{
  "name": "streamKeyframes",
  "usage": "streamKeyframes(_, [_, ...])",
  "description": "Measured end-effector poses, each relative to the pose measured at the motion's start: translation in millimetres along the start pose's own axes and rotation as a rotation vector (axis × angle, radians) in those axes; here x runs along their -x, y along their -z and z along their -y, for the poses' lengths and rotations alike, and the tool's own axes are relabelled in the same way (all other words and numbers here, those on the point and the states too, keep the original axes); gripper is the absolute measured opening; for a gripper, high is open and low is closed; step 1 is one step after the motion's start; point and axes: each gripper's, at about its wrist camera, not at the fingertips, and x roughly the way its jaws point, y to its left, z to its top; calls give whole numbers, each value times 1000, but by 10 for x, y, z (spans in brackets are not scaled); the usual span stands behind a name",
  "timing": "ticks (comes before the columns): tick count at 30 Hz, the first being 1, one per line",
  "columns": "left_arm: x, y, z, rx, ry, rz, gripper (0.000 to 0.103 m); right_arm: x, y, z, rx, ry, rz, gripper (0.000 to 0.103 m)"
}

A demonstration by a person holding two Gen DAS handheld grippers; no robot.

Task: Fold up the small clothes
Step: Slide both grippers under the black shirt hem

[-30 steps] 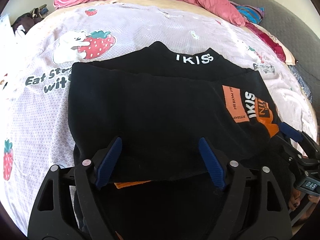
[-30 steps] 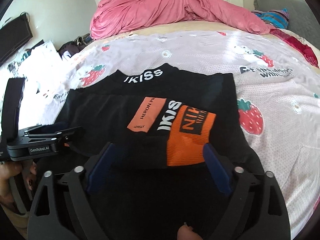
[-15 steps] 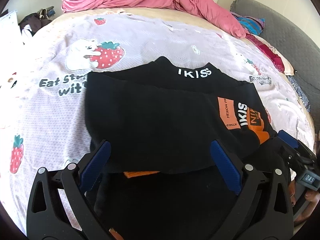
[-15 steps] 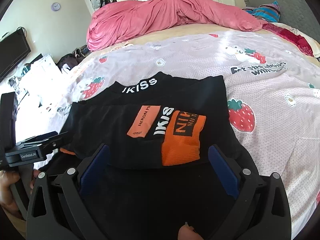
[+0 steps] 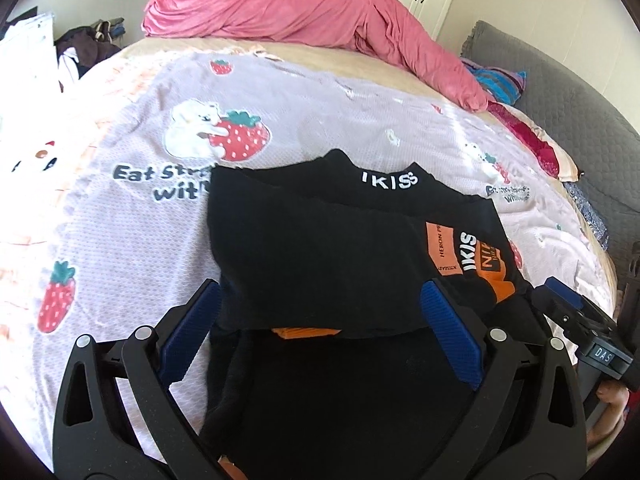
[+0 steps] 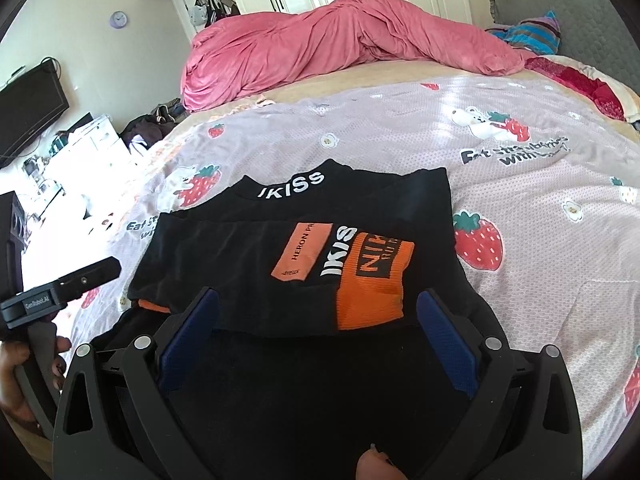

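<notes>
On bedsheet point(image 6: 520, 184): black garment point(image 6: 304, 248) flat, collar pointing away.

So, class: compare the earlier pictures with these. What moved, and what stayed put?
Both grippers, left and right, opened wider and drew back from the black top, gripping nothing. The top stayed folded on the strawberry sheet; the pink quilt did not move.
</notes>
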Motion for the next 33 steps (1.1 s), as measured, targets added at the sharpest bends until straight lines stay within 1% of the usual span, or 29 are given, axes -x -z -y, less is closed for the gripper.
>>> streamKeyframes(10, [294,84,-243,11,-38,50,94,181,72,-50,13,-4,21,98])
streamKeyframes(15, [468,149,-344,6,-45,76,94,264,128,-102,29,-6,27,98])
streamKeyframes(21, [612,285,-461,-7,-76,84,94,359,231,-146,52,-4,25,98])
streamKeyframes(27, [726,456,-523,-24,-91,88,94,458,348,-139,72,5,23,98])
streamKeyframes(30, [768,609,-549,-19,-100,90,94,494,417,-106,72,7,18,98])
streamKeyframes(33, [792,797,-575,-2,-70,77,94,529,502,-57,74,16,9,98])
